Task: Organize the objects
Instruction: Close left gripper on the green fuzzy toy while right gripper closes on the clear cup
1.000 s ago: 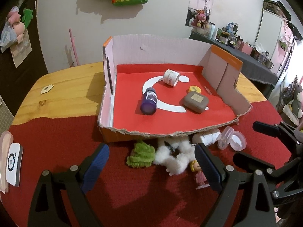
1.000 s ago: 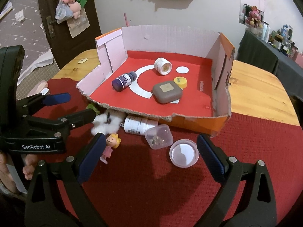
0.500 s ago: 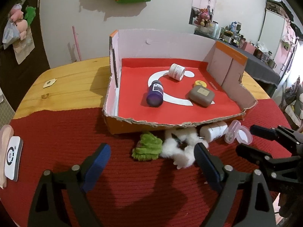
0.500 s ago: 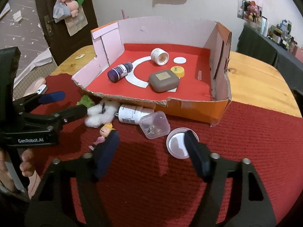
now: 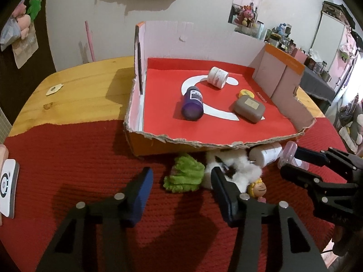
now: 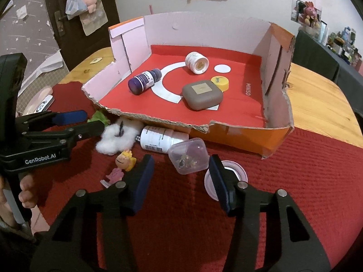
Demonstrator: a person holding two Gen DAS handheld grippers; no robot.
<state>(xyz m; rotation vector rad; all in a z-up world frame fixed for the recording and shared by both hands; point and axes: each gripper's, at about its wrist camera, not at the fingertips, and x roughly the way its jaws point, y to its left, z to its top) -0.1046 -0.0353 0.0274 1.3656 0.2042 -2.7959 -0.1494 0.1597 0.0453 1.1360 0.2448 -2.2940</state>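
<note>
Against the front of a torn cardboard box [image 5: 145, 145] with a red floor lie a green plush [image 5: 183, 178], a white fluffy toy [image 5: 240, 172], a white bottle [image 6: 158, 139], a clear plastic container [image 6: 189, 156], its round lid [image 6: 236, 176] and a small blonde figurine [image 6: 123, 161]. My left gripper [image 5: 181, 188] is closing, and the green plush sits just beyond its tips, untouched. My right gripper [image 6: 181, 172] is also closing, with the clear container between its tips and no pad visibly pressing on it.
Inside the box lie a purple bottle [image 5: 192, 103], a white jar [image 5: 217, 77], a yellow cap [image 5: 246, 94] and a brown case [image 5: 249, 108]. A red cloth [image 5: 68, 158] covers the near half of the wooden table [image 5: 79, 86]. A white device [image 5: 8, 190] lies at the far left.
The jaws of both grippers have narrowed a lot from wide open. Neither hand has shifted much, and the objects lie where they were.
</note>
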